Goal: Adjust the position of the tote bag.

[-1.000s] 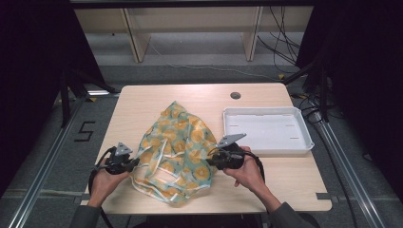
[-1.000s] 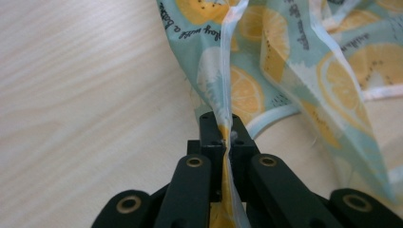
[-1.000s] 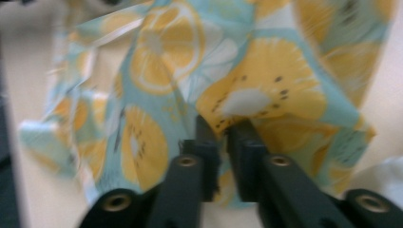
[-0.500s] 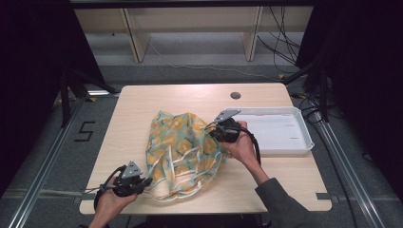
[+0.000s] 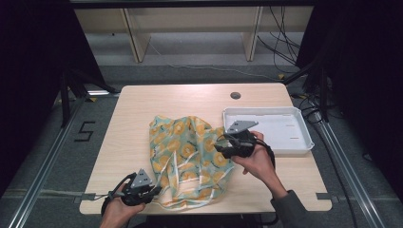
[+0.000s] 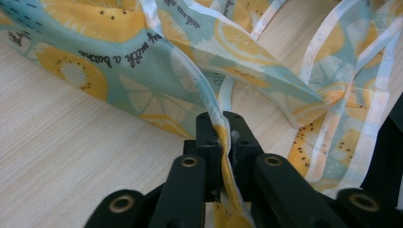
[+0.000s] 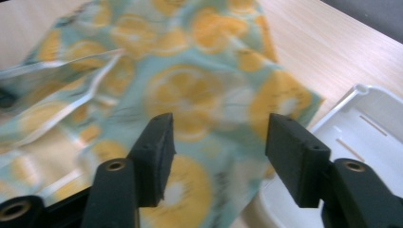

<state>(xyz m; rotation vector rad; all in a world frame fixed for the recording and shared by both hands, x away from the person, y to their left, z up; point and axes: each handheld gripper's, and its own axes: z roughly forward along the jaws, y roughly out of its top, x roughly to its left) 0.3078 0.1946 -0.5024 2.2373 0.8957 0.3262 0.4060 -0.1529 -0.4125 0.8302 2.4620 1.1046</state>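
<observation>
A teal cloth with orange fruit print (image 5: 190, 156) lies crumpled on the middle of the wooden table (image 5: 142, 109). At the table's front edge my left gripper (image 5: 156, 192) has a hem of the cloth (image 6: 142, 71) pinched between its jaws (image 6: 223, 124); the jaws have just been opening slightly, with the cloth still between them. My right gripper (image 5: 220, 148) hovers at the cloth's right edge beside the tray. Its jaws (image 7: 218, 133) have just been opening and stand wide apart over the cloth (image 7: 190, 95), with nothing between them.
A white plastic tray (image 5: 304, 137) sits at the right of the table, its corner (image 7: 375, 118) just under the right gripper. A round cable hole (image 5: 235, 95) is in the tabletop at the back. Dark floor and rails surround the table.
The left gripper dragged its cloth corner back to the front edge. The right gripper carried the cloth's other side up toward the tray, then opened and let it go.
</observation>
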